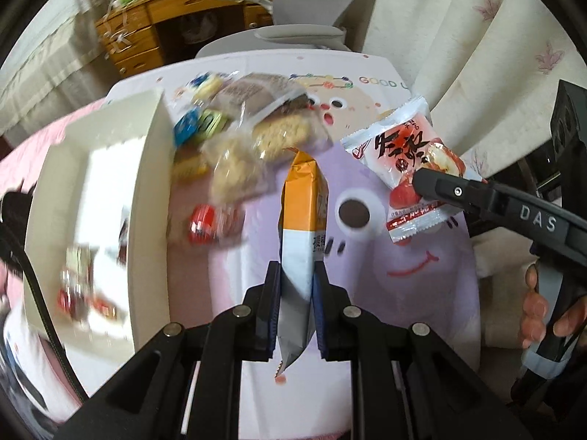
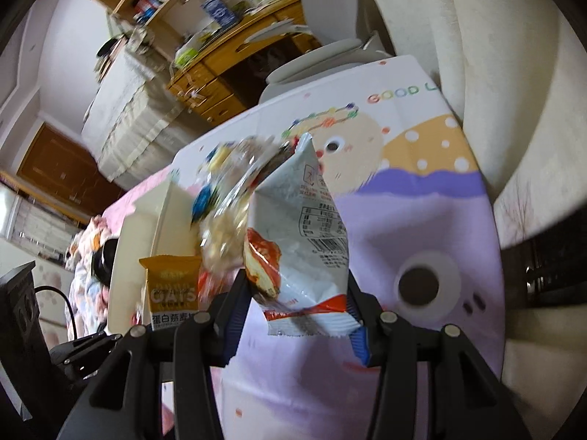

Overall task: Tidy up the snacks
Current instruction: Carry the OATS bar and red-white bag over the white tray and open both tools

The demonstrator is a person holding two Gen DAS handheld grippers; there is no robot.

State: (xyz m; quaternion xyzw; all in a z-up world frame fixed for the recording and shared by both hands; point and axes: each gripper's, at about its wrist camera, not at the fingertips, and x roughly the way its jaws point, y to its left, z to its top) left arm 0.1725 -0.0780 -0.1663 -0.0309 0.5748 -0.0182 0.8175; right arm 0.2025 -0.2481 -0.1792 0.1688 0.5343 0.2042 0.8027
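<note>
My left gripper [image 1: 296, 278] is shut on an orange and white oat bar packet [image 1: 302, 220], held edge-on above the table; the same oat bar packet [image 2: 172, 293] shows at the lower left of the right wrist view. My right gripper [image 2: 297, 293] is shut on a white and red snack packet [image 2: 304, 242], lifted over the table. In the left wrist view that white and red snack packet [image 1: 403, 168] hangs at the right from the right gripper [image 1: 422, 179]. A blurred pile of loose snacks [image 1: 238, 135] lies beside a white box [image 1: 154, 190].
The cartoon-printed tablecloth [image 1: 403, 275] covers the table. The white box on the left holds several small wrapped snacks [image 1: 80, 286]. A curtain [image 1: 477, 36] hangs on the right; a wooden desk [image 1: 176, 11] and a grey chair [image 1: 304, 18] stand behind.
</note>
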